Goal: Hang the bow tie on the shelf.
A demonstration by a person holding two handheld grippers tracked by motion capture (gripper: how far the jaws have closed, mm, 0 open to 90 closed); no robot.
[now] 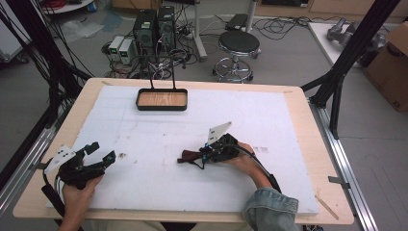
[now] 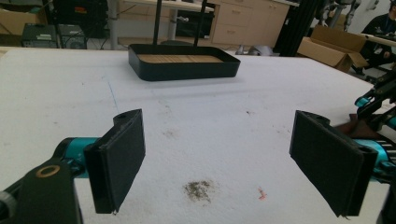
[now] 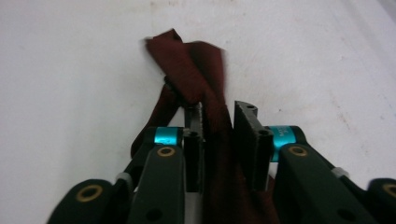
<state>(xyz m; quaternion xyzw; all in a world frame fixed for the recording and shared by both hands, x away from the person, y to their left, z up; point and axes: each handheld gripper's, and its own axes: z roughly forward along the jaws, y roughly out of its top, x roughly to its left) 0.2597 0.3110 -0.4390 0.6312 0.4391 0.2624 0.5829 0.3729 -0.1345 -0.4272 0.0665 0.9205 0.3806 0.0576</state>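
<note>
Tray (image 1: 161, 99) first: a shallow black one with a wood-grain floor sat at the far side of the white foam board (image 1: 144, 139), two thin black rods rising from its back edge, and nothing lay in it. From the left gripper view its dark front wall showed plainly, the pale boards inside bare from end to end.

Well to the near side of that tray and a little to its right, the right gripper (image 1: 195, 157) lay low over the board, the person's right hand (image 1: 245, 161) wrapped round its body and a denim sleeve (image 1: 269, 209) trailing back toward the table edge. Its jaws were pinched onto a dark red strip of cloth (image 3: 196, 79); the fabric ran up between the two pads and spilled out past the tips onto the board, folded over itself.

Nearer still and far to the tray's left, the left gripper (image 1: 101, 154) rested at the board's edge in the left hand (image 1: 79, 195). Its jaws stood wide apart with only bare board and a small dark smudge (image 2: 200, 190) between them, holding nothing.
</note>
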